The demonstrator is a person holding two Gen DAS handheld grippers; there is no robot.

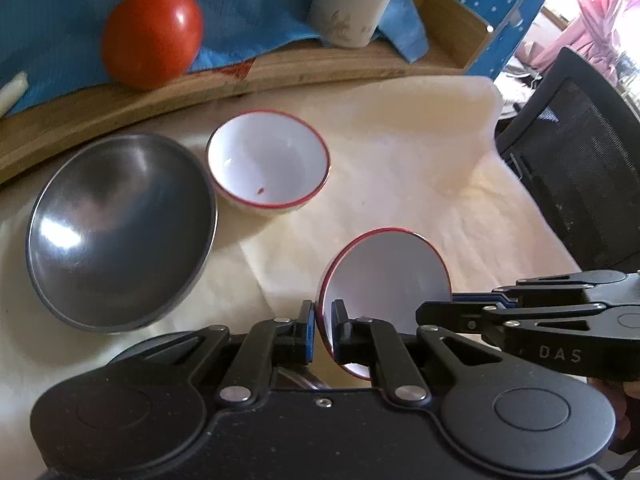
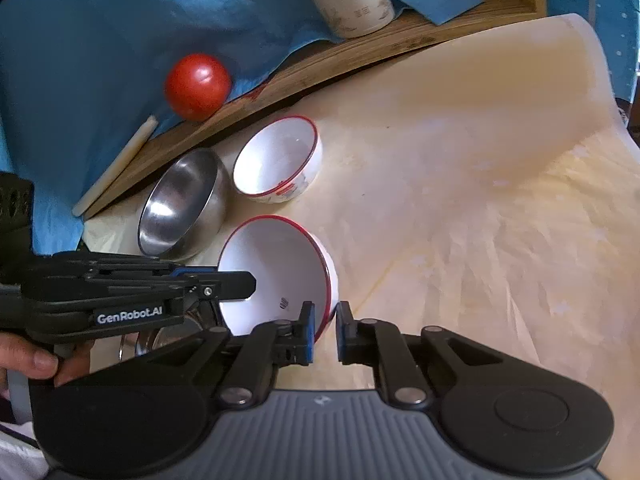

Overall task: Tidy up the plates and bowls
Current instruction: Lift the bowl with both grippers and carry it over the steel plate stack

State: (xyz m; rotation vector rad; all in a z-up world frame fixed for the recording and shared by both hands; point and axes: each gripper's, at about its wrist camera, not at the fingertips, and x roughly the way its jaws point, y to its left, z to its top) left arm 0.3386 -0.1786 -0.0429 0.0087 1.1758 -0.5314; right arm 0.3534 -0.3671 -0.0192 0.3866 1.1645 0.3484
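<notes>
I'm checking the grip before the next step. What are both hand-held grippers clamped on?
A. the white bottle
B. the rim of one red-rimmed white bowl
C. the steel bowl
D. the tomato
B: the left hand-held gripper and right hand-held gripper each pinch opposite sides of the tilted red-rimmed bowl.

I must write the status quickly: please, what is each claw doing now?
Left claw: shut on the rim of the tilted red-rimmed bowl.
Right claw: shut on the same bowl's opposite rim.
</notes>
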